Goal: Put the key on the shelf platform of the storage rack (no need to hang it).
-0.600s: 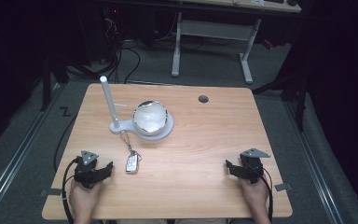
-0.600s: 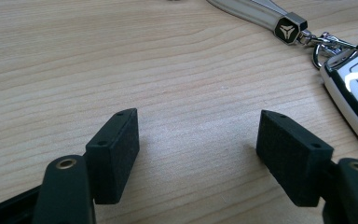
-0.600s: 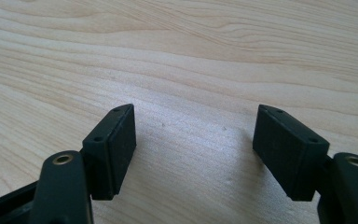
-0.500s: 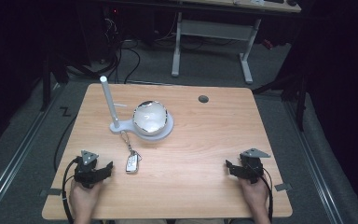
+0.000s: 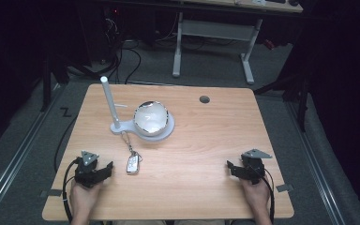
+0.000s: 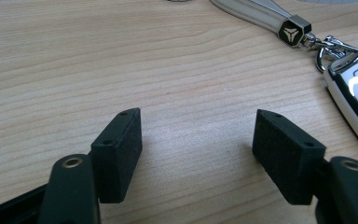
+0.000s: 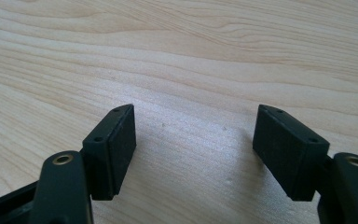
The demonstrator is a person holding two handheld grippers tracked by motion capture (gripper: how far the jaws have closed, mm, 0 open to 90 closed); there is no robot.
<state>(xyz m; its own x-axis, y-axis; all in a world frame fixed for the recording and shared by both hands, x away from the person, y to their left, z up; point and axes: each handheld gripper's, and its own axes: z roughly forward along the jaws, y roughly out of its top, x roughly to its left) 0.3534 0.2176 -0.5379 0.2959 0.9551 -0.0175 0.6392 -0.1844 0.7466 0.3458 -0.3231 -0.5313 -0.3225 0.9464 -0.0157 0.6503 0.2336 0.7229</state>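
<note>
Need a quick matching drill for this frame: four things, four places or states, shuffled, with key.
Things:
1. key fob
2. bowl
3. left gripper
4. white post

Places or states:
A. sits on the round end of the white stand
B. open, nothing between its fingers
C. stands upright at the stand's narrow end
D. lies flat on the table, strap running toward the stand

Pairs: 1-D, 2-A, 3-B, 4-C
</note>
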